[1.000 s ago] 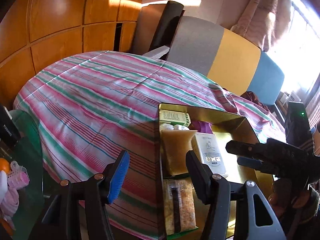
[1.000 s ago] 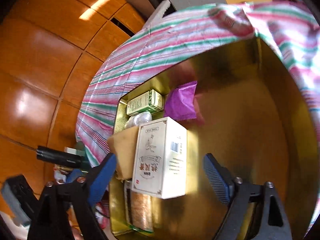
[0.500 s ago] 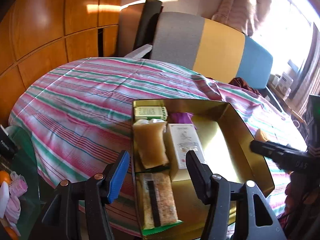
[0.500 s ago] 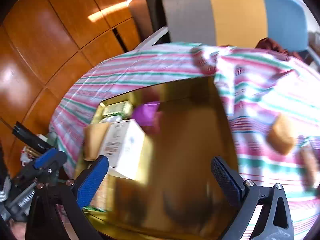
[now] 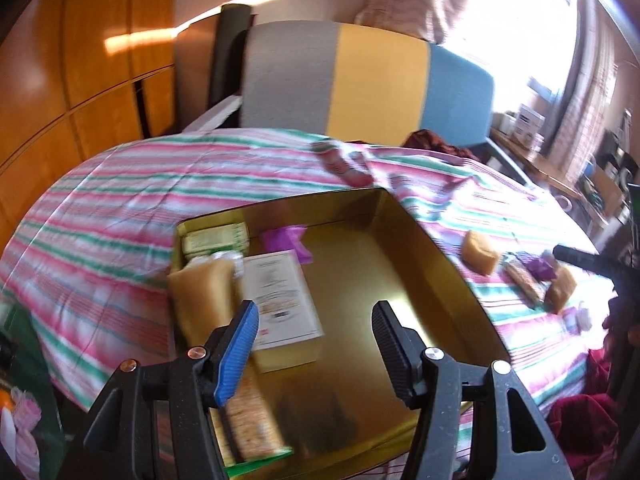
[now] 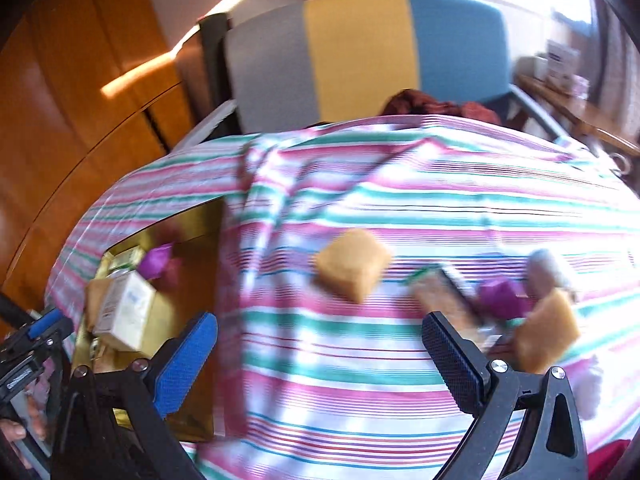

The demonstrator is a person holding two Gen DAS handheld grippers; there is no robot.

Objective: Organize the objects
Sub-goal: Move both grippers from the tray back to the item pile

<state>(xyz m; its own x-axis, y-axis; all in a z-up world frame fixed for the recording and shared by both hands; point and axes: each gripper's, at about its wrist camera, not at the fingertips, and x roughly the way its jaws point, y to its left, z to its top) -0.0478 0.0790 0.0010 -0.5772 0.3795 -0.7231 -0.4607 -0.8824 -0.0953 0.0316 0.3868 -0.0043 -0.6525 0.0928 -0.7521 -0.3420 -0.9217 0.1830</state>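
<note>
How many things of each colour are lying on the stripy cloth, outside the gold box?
Tan packets: 2
Purple packet: 1
Brown snack bar: 1
Silvery thing, too blurred to name: 1
Total: 5 that can be made out

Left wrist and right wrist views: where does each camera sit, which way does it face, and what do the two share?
Left wrist view: sits on the left tool, looking down over the gold box; the jaws stand apart and empty, and the other tool enters at the right edge.
Right wrist view: sits on the right tool, jaws wide and empty, facing the striped cloth and a tan block; a fingertip shows bottom left.
Shared: gold box, white carton, tan block, striped cloth, tricolour chair.
</note>
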